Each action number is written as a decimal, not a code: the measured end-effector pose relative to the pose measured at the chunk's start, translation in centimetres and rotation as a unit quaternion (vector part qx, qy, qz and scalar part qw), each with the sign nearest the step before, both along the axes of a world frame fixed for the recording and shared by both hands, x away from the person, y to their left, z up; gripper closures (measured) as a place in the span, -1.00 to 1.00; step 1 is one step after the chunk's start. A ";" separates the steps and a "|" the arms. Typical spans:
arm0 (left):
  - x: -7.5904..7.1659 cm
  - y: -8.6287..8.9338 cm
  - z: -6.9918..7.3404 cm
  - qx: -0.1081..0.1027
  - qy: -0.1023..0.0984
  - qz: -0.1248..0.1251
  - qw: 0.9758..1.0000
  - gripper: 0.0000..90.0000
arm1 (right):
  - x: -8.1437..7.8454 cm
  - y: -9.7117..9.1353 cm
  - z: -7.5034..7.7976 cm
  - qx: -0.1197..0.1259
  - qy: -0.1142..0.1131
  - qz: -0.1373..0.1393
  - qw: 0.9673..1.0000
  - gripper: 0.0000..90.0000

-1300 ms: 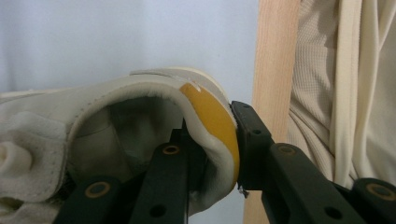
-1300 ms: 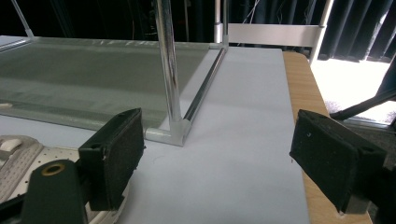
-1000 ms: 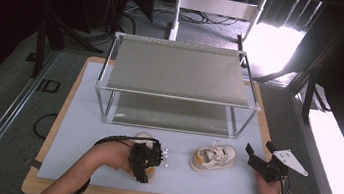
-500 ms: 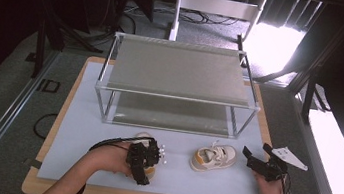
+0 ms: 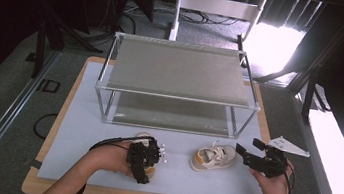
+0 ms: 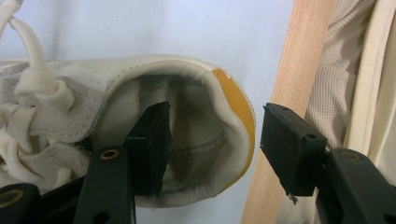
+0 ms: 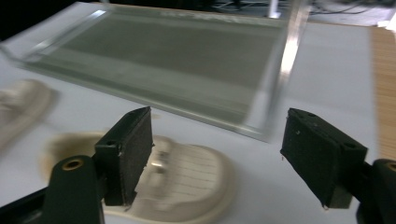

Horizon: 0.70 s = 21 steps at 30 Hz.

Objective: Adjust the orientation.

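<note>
Two small shoes lie on the pale counter (image 5: 80, 130) before a two-tier metal rack (image 5: 176, 85); left claw (image 5: 143, 158) spread, one jaw inside the left shoe (image 6: 140, 140); right claw (image 5: 253, 155) spread just beside the right shoe (image 5: 212, 157); grey floor (image 5: 4, 95), dark surroundings.

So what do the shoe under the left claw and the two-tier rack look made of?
Shoe: cream upper, probably soft leather or leather-look, going by its smooth matte heel collar and stitched seams; cord-like laces and a mustard heel patch. Rack: likely metal frame, bright silvery tubes; shelves matte grey, material unclear.
</note>
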State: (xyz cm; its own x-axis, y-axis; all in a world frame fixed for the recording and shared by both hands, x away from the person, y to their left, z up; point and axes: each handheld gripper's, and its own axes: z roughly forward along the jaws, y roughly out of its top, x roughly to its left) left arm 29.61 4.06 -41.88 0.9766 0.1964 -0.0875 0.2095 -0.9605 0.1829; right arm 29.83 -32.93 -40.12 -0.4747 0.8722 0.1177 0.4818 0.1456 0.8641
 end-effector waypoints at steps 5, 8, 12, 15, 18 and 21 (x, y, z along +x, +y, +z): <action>0.0 -0.1 0.0 0.005 -0.001 -0.002 1.000 -0.06 | -0.6 2.2 2.0 0.004 0.024 0.053 0.998 -0.33; 0.0 -0.2 -0.1 0.010 -0.001 -0.004 1.000 -0.06 | -0.9 3.9 2.7 -0.011 0.054 0.087 0.995 -0.14; 0.0 -0.2 0.0 0.010 0.001 -0.003 1.000 -0.06 | -0.5 6.2 2.9 -0.017 0.116 0.125 0.985 0.10; 0.0 -0.2 -0.1 0.010 0.001 -0.005 1.000 -0.06 | 0.1 7.9 2.4 -0.049 0.139 0.142 0.979 0.13; -0.1 -0.2 -0.1 0.012 0.002 -0.007 1.000 -0.06 | 0.7 8.9 1.9 -0.062 0.163 0.154 0.972 0.17; -0.1 -0.3 -0.2 0.019 0.004 -0.009 1.000 -0.06 | 1.6 9.8 1.1 -0.073 0.207 0.154 0.963 0.22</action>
State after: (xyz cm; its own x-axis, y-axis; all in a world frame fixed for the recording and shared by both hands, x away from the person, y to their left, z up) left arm 29.51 3.79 -42.10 0.9794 0.1817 -0.0878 0.1930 -0.9704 0.1449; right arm 31.40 -23.10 -38.98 -0.6519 0.7195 0.2395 0.6959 0.4421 0.5659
